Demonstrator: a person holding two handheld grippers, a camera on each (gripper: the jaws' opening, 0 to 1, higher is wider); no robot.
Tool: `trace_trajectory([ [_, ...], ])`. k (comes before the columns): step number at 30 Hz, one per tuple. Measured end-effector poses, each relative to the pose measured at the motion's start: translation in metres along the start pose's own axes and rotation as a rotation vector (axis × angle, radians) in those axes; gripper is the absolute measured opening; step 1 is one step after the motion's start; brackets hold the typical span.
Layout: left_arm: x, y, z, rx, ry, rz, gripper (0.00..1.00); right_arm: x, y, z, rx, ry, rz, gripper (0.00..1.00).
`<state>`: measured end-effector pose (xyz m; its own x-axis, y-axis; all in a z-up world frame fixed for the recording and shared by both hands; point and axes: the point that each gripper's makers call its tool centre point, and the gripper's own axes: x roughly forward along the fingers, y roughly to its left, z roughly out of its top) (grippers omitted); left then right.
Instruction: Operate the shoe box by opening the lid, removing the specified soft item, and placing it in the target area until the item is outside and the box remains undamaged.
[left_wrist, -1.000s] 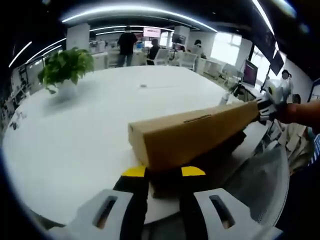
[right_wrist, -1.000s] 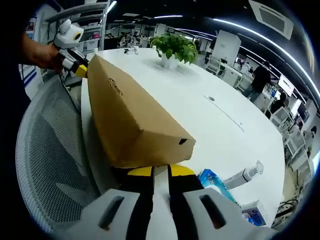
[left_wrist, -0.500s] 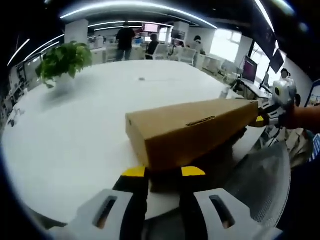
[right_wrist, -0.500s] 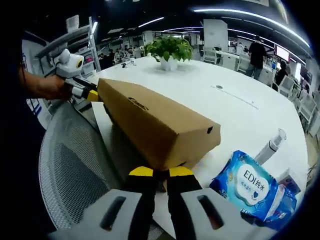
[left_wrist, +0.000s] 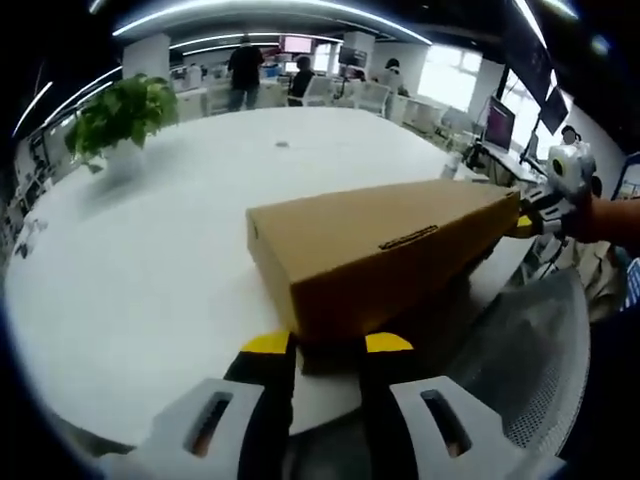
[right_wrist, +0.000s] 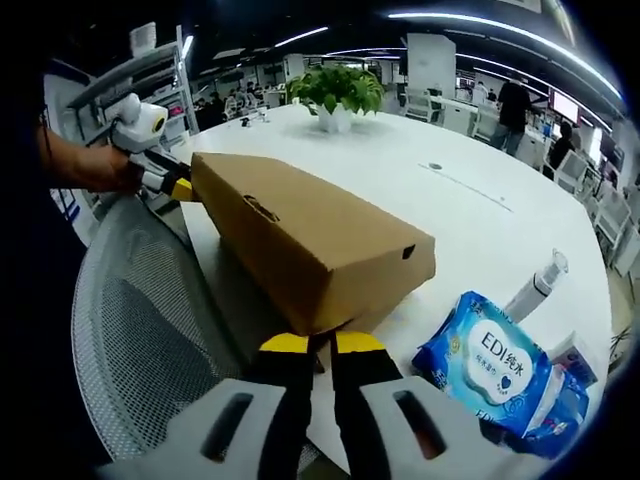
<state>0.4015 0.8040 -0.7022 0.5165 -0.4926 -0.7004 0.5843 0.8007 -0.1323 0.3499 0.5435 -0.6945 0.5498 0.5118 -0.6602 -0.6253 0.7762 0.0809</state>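
Two grippers hold the shoe box (left_wrist: 385, 250) by its opposite short ends. The left gripper (left_wrist: 327, 343) and the right gripper (right_wrist: 312, 343) each have their jaws almost closed on the cardboard lid edge. The box lies at the white counter (left_wrist: 170, 250) edge, above a mesh chair (right_wrist: 140, 340). A blue wipes pack (right_wrist: 490, 365) lies beside.

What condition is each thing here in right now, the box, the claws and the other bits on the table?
Cardboard box: lid on, lying on the table, a claw at each end.
Left claw: at the box's near end, jaws narrowly apart.
Right claw: at the other end, jaws nearly together.
Blue wipes pack: lying flat beside the box.
Potted plant: upright.
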Motion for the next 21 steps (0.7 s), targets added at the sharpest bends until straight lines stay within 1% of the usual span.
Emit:
trace_trajectory([
  [3, 0.000, 0.002, -0.002, -0.007, 0.001, 0.005, 0.23, -0.002, 0.000, -0.002, -0.002, 0.000, -0.001, 0.04],
  [9, -0.001, 0.003, -0.007, 0.005, 0.014, 0.004, 0.23, -0.004, 0.001, -0.008, -0.011, 0.014, -0.003, 0.04],
  [15, -0.002, 0.003, -0.012, 0.004, 0.035, -0.001, 0.24, -0.005, 0.006, -0.013, -0.017, 0.026, 0.000, 0.05],
  [16, -0.004, 0.003, -0.014, -0.002, 0.038, 0.000, 0.25, -0.005, 0.007, -0.016, -0.019, 0.039, 0.003, 0.05],
  [21, -0.012, 0.009, -0.014, 0.004, 0.032, 0.010, 0.24, -0.011, 0.006, -0.016, -0.025, 0.027, -0.005, 0.03],
])
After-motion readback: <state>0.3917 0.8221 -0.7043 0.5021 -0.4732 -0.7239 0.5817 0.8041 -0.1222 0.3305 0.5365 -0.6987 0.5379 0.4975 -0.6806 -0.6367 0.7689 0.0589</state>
